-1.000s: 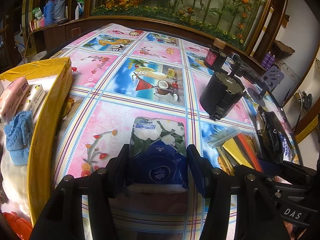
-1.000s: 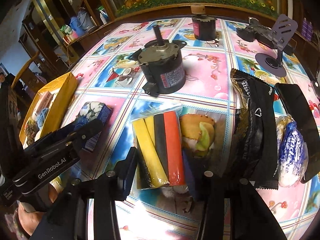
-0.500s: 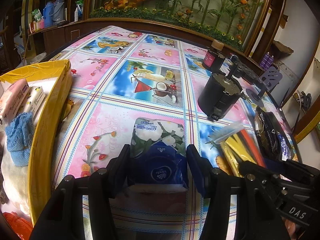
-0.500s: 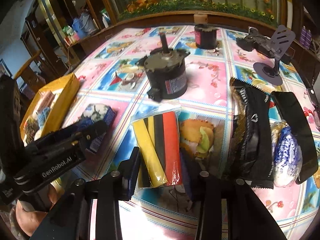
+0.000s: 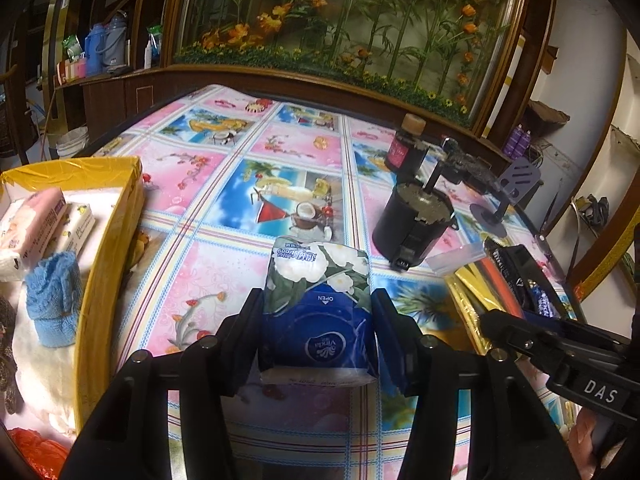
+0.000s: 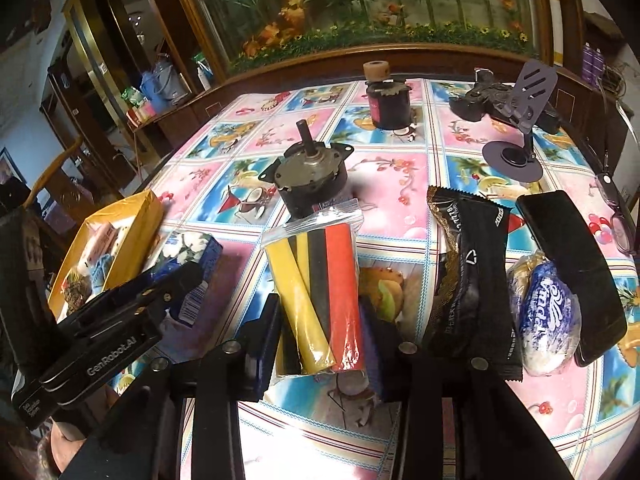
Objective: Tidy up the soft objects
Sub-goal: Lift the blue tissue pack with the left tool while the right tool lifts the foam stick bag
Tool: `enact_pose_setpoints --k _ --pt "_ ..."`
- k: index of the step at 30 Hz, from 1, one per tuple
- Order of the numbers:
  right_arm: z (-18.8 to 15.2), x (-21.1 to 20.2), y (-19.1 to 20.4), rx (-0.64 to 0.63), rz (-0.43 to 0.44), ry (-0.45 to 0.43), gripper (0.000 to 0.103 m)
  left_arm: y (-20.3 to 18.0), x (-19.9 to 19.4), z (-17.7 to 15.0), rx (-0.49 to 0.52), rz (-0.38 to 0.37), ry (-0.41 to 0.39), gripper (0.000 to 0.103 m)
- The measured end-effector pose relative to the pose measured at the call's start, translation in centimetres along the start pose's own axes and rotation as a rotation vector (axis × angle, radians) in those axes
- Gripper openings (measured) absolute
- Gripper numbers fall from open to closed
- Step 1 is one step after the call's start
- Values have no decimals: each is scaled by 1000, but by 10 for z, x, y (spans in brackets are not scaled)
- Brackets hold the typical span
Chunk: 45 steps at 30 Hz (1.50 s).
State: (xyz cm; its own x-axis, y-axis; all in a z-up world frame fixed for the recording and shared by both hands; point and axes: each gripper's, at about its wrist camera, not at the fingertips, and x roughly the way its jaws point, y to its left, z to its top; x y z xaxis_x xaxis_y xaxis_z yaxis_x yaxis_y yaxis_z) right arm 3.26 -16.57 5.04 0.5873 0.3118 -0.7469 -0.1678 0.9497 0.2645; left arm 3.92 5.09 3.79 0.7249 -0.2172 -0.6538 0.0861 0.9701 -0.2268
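1. Tissue pack (image 5: 318,304) is clamped btwn left gripper (image 5: 318,320) fingers, apparently just off the tablecloth (image 5: 224,184).
2. Zip bag of coloured sticks (image 6: 320,292) is clamped btwn right gripper (image 6: 324,344) fingers.
3. Step judged: pick-up done; carry to yellow box (image 5: 108,248), left of fingers, is needed next.

A black motor (image 6: 310,178) stands at the table's (image 6: 400,168) centre; a phone stand (image 6: 520,128) at two o'clock, a dark jar (image 6: 390,98) at twelve.
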Motion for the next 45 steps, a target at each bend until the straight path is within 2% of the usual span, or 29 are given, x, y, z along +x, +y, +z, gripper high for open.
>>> enact_pose_setpoints --k 14,29,34,45 --pt "4 -13 -7 53 -15 -66 40 -7 -28 6 26 -6 -142 53" --pt "1 -18 8 131 -3 -118 40 4 -43 7 -20 -14 -188 53" --pt "-2 -13 28 111 -7 -128 40 10 -52 7 -40 -6 -200 53" --pt "-7 -7 65 79 47 -133 41 28 -81 7 -55 8 -219 53"
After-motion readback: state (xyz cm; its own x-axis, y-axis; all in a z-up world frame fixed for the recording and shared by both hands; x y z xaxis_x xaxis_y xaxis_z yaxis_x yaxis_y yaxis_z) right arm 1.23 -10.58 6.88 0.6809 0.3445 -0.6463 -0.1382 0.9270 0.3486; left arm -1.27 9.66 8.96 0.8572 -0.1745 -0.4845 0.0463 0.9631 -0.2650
